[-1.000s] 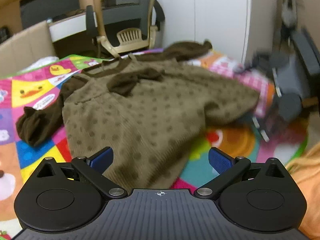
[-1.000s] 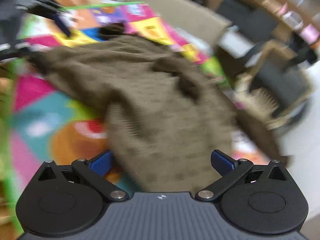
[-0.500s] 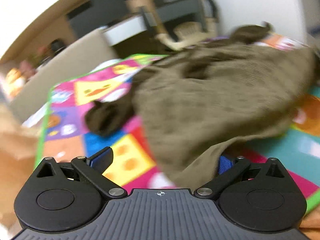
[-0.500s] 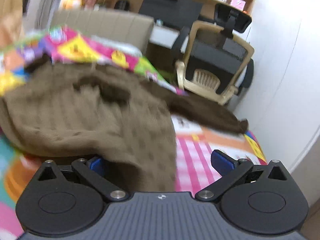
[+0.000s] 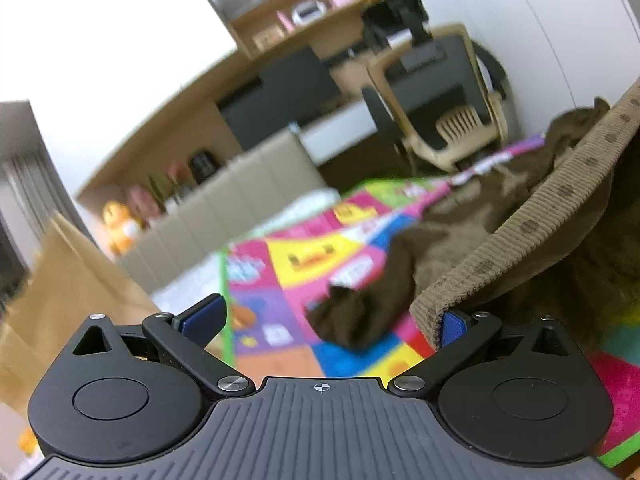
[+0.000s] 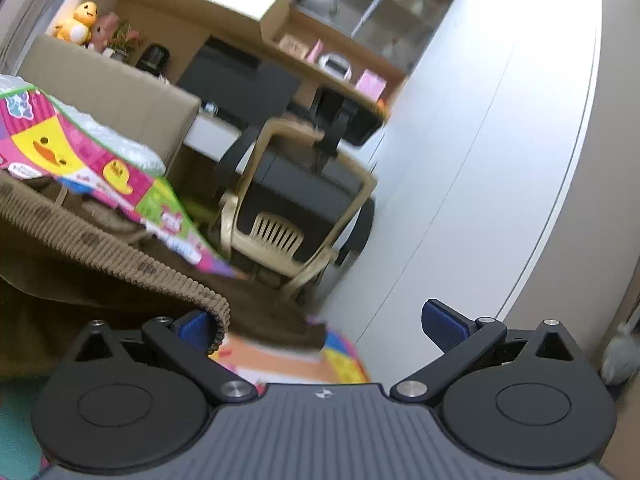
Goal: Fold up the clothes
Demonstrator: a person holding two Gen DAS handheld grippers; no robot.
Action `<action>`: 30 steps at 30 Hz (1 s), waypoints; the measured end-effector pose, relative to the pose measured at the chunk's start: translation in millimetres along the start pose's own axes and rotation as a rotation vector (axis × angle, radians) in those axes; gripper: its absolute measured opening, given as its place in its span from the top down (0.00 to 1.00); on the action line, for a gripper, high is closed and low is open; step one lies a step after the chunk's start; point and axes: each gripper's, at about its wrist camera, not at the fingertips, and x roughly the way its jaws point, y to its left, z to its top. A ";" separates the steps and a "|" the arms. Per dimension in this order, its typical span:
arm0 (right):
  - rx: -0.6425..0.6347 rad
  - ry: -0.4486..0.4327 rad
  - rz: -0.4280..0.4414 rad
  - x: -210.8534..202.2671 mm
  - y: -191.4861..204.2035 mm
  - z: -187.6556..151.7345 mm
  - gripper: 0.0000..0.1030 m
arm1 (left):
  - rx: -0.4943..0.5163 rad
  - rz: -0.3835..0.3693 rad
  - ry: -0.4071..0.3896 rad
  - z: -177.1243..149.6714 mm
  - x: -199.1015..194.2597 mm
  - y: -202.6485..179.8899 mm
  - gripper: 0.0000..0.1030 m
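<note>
Left gripper, nearest in the left wrist view: jaws spread wide, the ribbed hem of the brown dotted sweater draped over its right-hand blue pad only; nothing is pinched between the two pads. Right gripper, likewise spread wide, carries the same hem hooked over its left-hand pad. The sweater hangs raised at its hem between the two tools, its body lying back on the patterned play mat.

Step in hand, as judged: the lower hem is lifted, ready to be carried over the body for a first fold. The next move calls for closing both jaws, or keeping the hem hooked, since a loosely draped edge may slip off.

Beyond the hem, the left view alone shows a dark sleeve lying on the mat left of the sweater. The right view alone shows the other sleeve, trailing toward the office chair behind the mat.
</note>
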 end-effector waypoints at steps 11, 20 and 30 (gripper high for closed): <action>-0.178 0.327 0.317 -3.9 19.5 -82.5 0.00 | 0.098 -0.377 0.312 -59.4 9.1 -33.5 0.00; 0.204 0.121 0.606 -9.1 -20.5 -32.4 0.00 | -0.280 -0.546 0.259 -26.3 35.9 6.6 0.00; 0.456 0.403 0.820 110.4 69.5 13.1 0.00 | -0.981 -0.382 0.404 -46.7 171.9 67.7 0.00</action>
